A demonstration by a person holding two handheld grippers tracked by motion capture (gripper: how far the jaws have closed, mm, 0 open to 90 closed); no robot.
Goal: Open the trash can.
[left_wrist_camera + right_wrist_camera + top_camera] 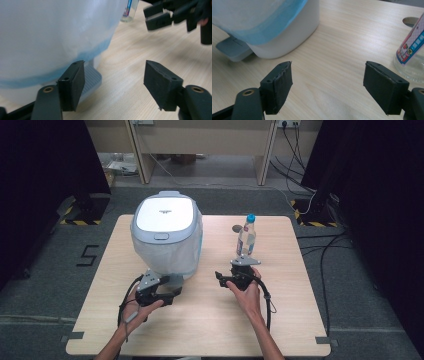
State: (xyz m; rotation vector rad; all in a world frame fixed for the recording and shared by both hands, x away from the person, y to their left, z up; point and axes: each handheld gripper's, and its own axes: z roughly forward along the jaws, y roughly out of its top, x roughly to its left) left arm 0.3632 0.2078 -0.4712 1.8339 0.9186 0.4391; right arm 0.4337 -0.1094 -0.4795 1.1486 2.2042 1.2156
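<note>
pedal bin (167, 232), lined with a bag, stands at the table's (200, 320) left rear. left gripper (172, 290) hovers at its foot pedal (91, 78), fingers (72, 85) apart, empty. right gripper (220, 279), near the water bottle (246, 236), is spread and empty. next: press the pedal squarely.

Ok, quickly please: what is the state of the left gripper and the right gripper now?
Left gripper: open, holding nothing; one jaw is close to the pedal of the bin.
Right gripper: open, holding nothing; the bottle stands beside it.
</note>
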